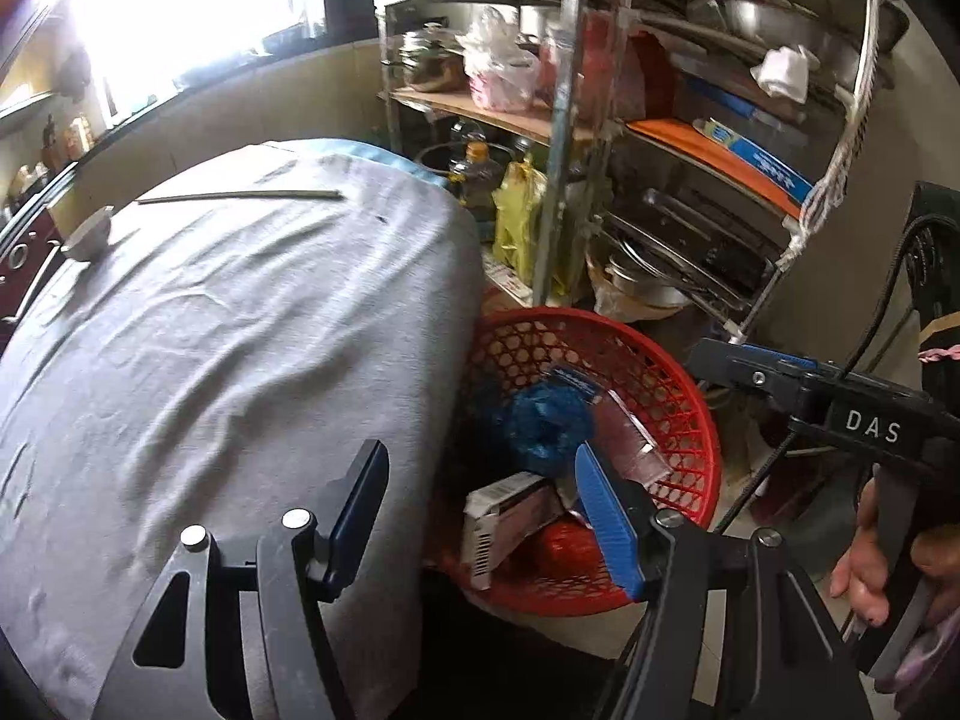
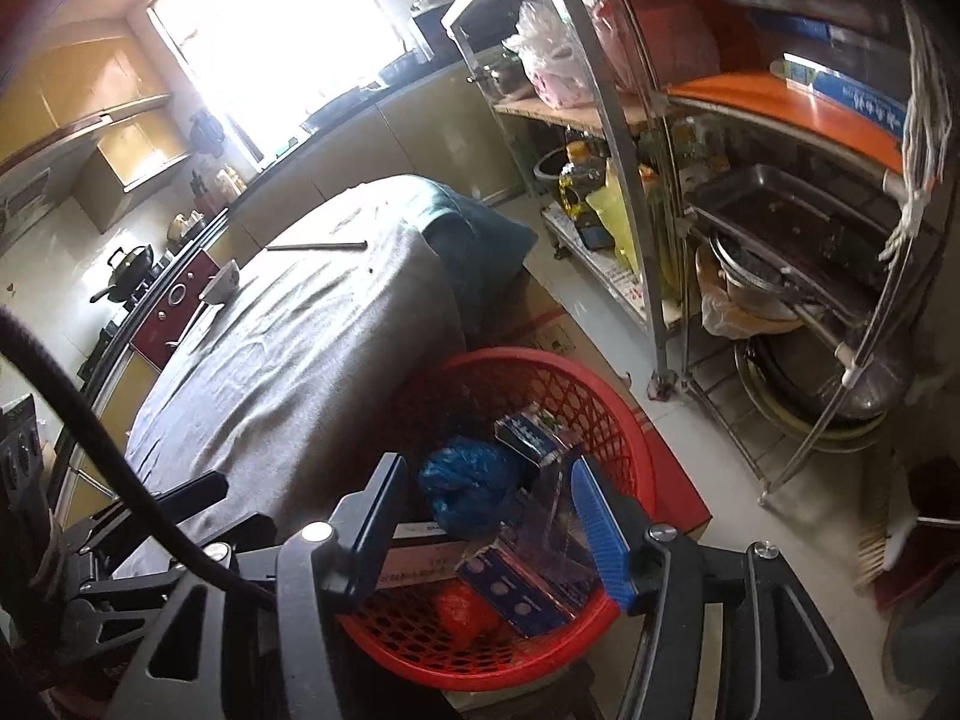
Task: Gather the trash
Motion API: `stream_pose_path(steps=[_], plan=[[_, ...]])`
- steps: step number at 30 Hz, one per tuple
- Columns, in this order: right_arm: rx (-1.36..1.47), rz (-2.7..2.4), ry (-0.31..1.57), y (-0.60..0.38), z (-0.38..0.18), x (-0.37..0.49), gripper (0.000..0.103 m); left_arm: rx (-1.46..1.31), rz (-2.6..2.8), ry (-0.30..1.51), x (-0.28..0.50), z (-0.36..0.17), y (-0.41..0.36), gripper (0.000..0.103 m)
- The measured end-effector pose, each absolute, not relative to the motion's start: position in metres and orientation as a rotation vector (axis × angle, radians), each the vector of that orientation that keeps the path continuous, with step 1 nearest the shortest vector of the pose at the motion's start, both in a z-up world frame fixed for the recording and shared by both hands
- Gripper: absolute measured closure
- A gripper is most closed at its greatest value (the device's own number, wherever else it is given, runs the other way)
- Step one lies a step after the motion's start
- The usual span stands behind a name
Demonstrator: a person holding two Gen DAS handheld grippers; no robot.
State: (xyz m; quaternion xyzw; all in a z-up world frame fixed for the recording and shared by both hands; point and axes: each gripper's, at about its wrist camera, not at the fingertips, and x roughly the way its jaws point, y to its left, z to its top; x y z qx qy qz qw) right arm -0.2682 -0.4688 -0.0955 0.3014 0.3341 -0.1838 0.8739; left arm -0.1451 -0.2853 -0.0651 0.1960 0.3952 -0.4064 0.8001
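A red mesh basket (image 1: 678, 396) (image 2: 606, 402) stands beside the cloth-covered table (image 1: 240, 330). In it lie a crumpled blue bag (image 1: 546, 426) (image 2: 468, 480), a white and pink box (image 1: 510, 516), a clear plastic pack (image 2: 552, 516), blue boxes (image 2: 516, 594) and a red wad (image 2: 462, 606). My left gripper (image 1: 480, 510) hangs open over the table's edge and the basket's near side, holding nothing. My right gripper (image 2: 489, 528) is open above the basket, its pads clear of the trash below. It also shows at the right of the left wrist view (image 1: 750, 372), held by a hand (image 1: 870, 570).
A thin dark stick (image 1: 240, 197) (image 2: 318, 246) and a small bowl (image 1: 90, 237) (image 2: 222, 288) lie on the grey cloth. A metal rack (image 1: 570, 180) (image 2: 654, 240) full of pots, bottles and bags stands behind the basket. A cardboard box (image 2: 678, 480) sits under it. A stove with a wok (image 2: 129, 267) is at left.
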Motion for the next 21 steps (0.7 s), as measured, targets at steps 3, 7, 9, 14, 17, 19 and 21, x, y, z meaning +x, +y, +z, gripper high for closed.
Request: stream_pose_path(steps=[3,7,9,14,17,19,21], plan=[[0.588,-0.383,0.692,-0.458,-0.085,-0.264,0.042,0.431,-0.810,0.815,-0.142,-0.054,-0.272,0.037],[0.531,-0.374,0.684,-0.437,-0.067,-0.256,0.042,0.424,-0.744,0.773,-0.139,-0.039,-0.251,0.037],[0.511,-0.370,0.680,-0.429,-0.060,-0.252,0.042,0.419,-0.708,0.749,-0.136,-0.031,-0.239,0.029],[0.454,-0.352,0.667,-0.402,-0.041,-0.244,0.042,0.391,-0.638,0.688,-0.133,-0.014,-0.207,0.024],[0.423,-0.336,0.655,-0.385,-0.030,-0.240,0.042,0.376,-0.602,0.671,-0.131,-0.007,-0.188,0.024],[0.405,-0.325,0.648,-0.374,-0.023,-0.237,0.042,0.371,-0.581,0.665,-0.131,-0.003,-0.177,0.024],[0.390,-0.316,0.641,-0.366,-0.017,-0.236,0.042,0.368,-0.553,0.655,-0.130,0.001,-0.167,0.024]])
